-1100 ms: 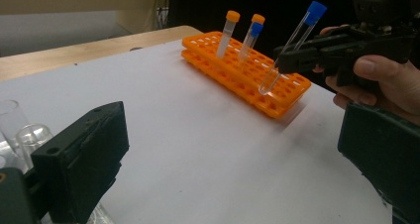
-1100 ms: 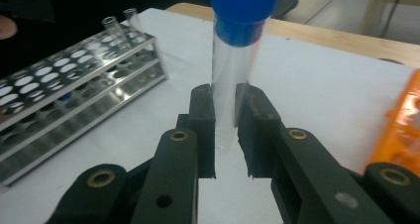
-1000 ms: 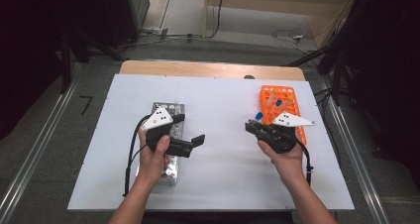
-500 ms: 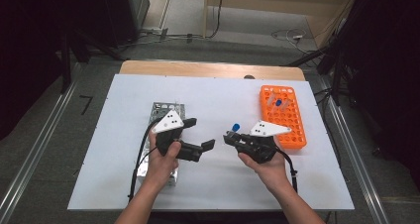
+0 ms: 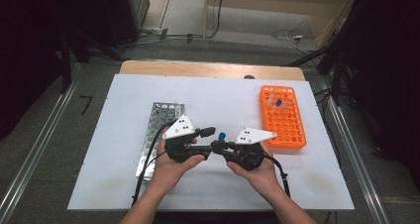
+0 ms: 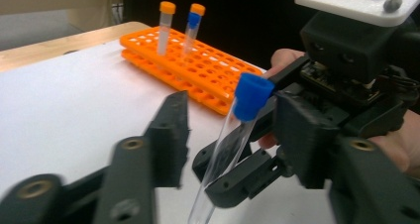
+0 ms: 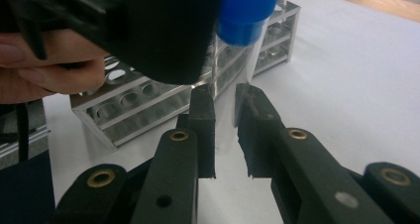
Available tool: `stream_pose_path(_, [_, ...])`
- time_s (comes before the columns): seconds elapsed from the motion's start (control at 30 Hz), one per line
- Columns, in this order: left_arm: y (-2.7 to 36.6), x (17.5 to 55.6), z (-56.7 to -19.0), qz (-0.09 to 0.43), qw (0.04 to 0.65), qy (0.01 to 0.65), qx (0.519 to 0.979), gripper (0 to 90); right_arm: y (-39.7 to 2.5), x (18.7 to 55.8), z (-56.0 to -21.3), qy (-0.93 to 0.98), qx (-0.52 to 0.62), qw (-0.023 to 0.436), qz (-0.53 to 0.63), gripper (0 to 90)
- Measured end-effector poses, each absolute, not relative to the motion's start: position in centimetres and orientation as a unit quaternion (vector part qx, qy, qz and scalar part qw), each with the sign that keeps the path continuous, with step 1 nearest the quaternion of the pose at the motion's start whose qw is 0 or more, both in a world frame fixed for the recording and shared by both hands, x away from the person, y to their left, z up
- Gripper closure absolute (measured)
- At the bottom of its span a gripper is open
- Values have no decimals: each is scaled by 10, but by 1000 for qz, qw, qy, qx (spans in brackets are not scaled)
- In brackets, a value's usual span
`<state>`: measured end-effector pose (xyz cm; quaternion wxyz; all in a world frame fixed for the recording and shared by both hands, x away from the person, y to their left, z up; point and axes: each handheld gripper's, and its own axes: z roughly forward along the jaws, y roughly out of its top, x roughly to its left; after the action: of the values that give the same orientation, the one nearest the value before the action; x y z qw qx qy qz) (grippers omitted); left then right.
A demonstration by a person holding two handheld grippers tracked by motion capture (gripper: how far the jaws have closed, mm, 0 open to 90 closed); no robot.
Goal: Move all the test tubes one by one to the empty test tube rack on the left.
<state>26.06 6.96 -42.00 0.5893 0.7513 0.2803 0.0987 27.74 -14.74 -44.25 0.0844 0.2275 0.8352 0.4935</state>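
Blue-capped tube (image 5: 221,135) hangs over the white table (image 5: 119,184) in the high view, between my left gripper (image 5: 210,133) and my right gripper (image 5: 219,145), which meet nose to nose at the table's near middle. An orange rack (image 5: 293,130) lies to the right, a metal rack (image 5: 159,116) to the left under my left hand (image 5: 171,167).

From the left gripper view, the tube (image 6: 225,144) leans with its blue cap (image 6: 252,90) uppermost, its clear body pinched low down by the right gripper (image 6: 237,177). My left jaws stand wide on either side of it, grasping nothing. Two other capped tubes (image 6: 166,20) stand in the orange rack (image 6: 198,73) beyond.

In the right gripper view, my right jaws are closed on the clear wall of the tube (image 7: 237,95) below the cap (image 7: 246,11), with the metal rack (image 7: 148,105) behind.

I judge it light, stiff and smooth, thin plastic most likely, so apt to slip or pivot in a hard pinch. Just under the cap looks like the best hold for my left gripper.
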Motion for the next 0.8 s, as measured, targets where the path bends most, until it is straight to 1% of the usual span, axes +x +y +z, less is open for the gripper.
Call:
stream_pose_path(0.13, [67, 260, -421, 99, 582, 272, 760, 639, -144, 275, -442, 838, 223, 80, 492, 752])
stream_pose_path(0.27, [64, 259, -422, 104, 577, 265, 766, 703, -143, 274, -441, 839, 220, 75, 491, 752])
stream_pose_path(0.57, [69, 259, -420, 121, 574, 270, 764, 760, -144, 274, -441, 839, 220, 73, 492, 751])
stream_pose_path(0.8, [70, 260, -420, 121, 577, 269, 762, 765, -145, 275, -442, 837, 217, 73, 497, 749])
